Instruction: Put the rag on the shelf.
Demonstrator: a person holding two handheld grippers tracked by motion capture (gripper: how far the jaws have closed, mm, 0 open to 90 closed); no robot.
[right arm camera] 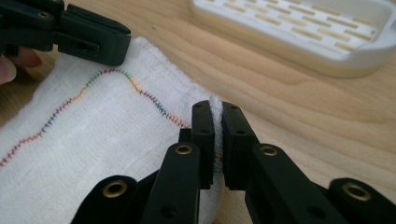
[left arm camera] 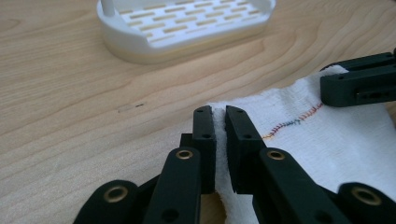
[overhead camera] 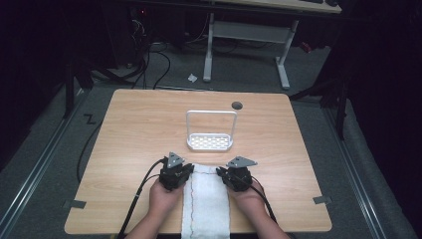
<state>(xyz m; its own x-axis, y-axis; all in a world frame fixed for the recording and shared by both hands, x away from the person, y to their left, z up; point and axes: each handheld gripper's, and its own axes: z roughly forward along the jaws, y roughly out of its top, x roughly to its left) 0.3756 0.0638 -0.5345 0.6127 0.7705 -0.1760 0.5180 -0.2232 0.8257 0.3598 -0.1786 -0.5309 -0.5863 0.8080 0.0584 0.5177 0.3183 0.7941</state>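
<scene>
A light wooden bench [overhead camera: 134, 129] with rounded corners filled the middle of the high view, its grain running in pale wavy bands and a small dark round grommet hole [overhead camera: 237, 105] near its upper edge. Just above the centre of that frame stood a white plastic slotted tray with a tall hoop handle [overhead camera: 210, 142]. A white woven cloth with a multicoloured zigzag stitch line [overhead camera: 206, 199] lay at the lower centre, hanging over the bench's bottom edge. The left claw [overhead camera: 183, 172] sat at the cloth's upper left corner and the right claw [overhead camera: 225, 174] at its upper right corner, each held in a hand coming in from the bottom. In the left gripper view the left claw [left arm camera: 220, 122] was pinched tight on the cloth's edge [left arm camera: 327, 140], with the tray [left arm camera: 187, 28] at the top of the frame. In the right gripper view the right claw [right arm camera: 218, 116] was likewise clamped on a fold of the cloth [right arm camera: 93, 130], the tray [right arm camera: 303, 32] at upper right. Around the bench lay grey carpeted floor [overhead camera: 45, 164], dark cables [overhead camera: 154, 64] at the upper left, and a white-legged desk frame [overhead camera: 249, 35] at the top, the room otherwise dim.
</scene>
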